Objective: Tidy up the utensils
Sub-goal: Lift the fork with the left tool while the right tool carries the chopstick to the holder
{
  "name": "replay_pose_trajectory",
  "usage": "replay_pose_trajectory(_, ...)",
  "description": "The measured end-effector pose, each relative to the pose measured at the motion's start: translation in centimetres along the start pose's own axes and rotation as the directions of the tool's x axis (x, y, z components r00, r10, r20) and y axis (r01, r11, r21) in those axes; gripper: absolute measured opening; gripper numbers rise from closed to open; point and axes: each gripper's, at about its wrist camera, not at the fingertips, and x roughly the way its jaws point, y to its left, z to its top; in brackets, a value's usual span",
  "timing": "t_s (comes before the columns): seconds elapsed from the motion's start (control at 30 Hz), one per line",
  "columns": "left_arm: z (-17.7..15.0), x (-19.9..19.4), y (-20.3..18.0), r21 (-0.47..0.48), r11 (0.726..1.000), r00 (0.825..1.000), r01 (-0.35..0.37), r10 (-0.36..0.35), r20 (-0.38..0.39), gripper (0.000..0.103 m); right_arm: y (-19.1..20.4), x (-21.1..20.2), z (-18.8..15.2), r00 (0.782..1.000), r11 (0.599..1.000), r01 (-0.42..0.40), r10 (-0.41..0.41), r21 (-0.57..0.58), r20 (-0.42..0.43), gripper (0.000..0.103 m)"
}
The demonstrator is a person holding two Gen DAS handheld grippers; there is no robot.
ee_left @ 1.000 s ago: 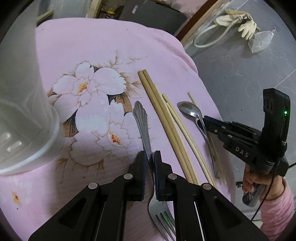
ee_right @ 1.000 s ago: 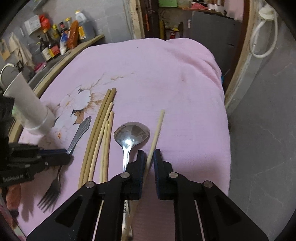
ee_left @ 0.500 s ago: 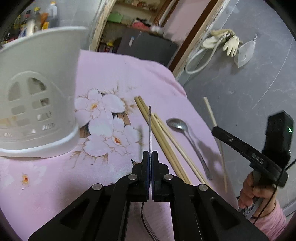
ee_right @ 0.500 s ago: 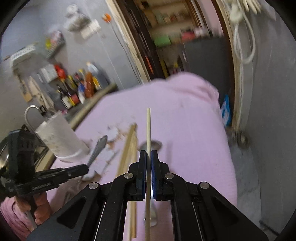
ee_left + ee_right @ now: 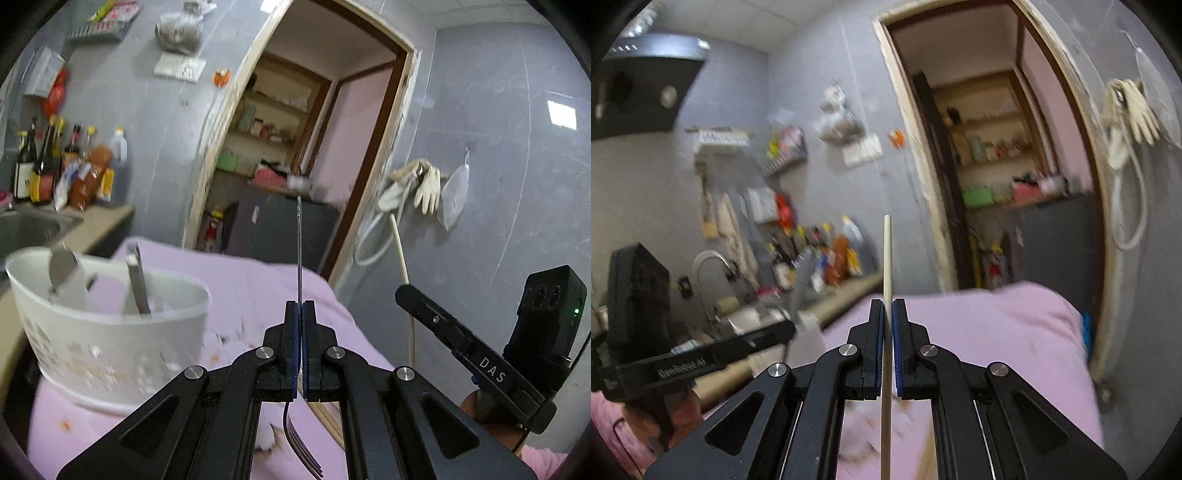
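My left gripper (image 5: 299, 308) is shut on a metal fork (image 5: 299, 243), held edge-on with the handle up and the tines (image 5: 303, 450) below the jaws. The white perforated utensil basket (image 5: 110, 332) stands on the pink cloth to its left, with two metal utensils (image 5: 136, 275) in it. My right gripper (image 5: 887, 306) is shut on a pale wooden chopstick (image 5: 887, 254), held upright. The right gripper with its chopstick (image 5: 400, 258) also shows at the right of the left wrist view. The left gripper (image 5: 768, 338) shows at the left of the right wrist view.
The table is covered in a pink cloth (image 5: 979, 332) with a flower print. A counter with a sink (image 5: 26, 229) and bottles (image 5: 66, 170) runs along the left. An open doorway (image 5: 295, 147) with shelves lies behind the table. Gloves (image 5: 421, 184) hang on the wall.
Both grippers have lifted and tilted upward from the table, the left with the fork and the right with the chopstick. The views now look at the wall and doorway instead of the cloth.
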Motion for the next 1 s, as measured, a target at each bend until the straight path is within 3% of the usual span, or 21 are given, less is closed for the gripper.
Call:
replay_pose_trajectory(0.2, 3.3, -1.9, 2.0, 0.001, 0.998, 0.993, -0.06, 0.06, 0.106, 0.0, 2.6, 2.8, 2.6, 0.987, 0.995, -0.095, 0.094, 0.005, 0.132, 0.003)
replay_pose_trajectory(0.43, 6.8, -4.9, 7.0, -0.057, 0.983, 0.954, -0.177, 0.185, 0.235, 0.0, 6.0, 7.6, 4.2, 0.96, 0.985, -0.171, 0.161, 0.022, 0.228, 0.003)
replay_pose_trajectory(0.67, 8.3, -6.9, 12.9, -0.126, 0.94, 0.878, -0.317, 0.341, 0.336, 0.0, 8.0, 11.0, 3.2, 0.953, 0.991, -0.134, 0.127, 0.008, 0.277, 0.003)
replay_pose_trajectory(0.73, 8.2, -6.8, 14.2, -0.152, 0.929, 0.864, -0.337, 0.369, 0.342, 0.0, 8.2, 11.8, 2.8, 0.954, 0.994, -0.106, 0.099, 0.008, 0.283, 0.003)
replay_pose_trajectory(1.0, 5.7, -4.5, 16.8, -0.189, 0.896, 0.837, -0.402, 0.443, 0.321, 0.0, 8.7, 14.0, 0.3, 0.966, 0.999, -0.036, 0.037, -0.009, 0.257, 0.003)
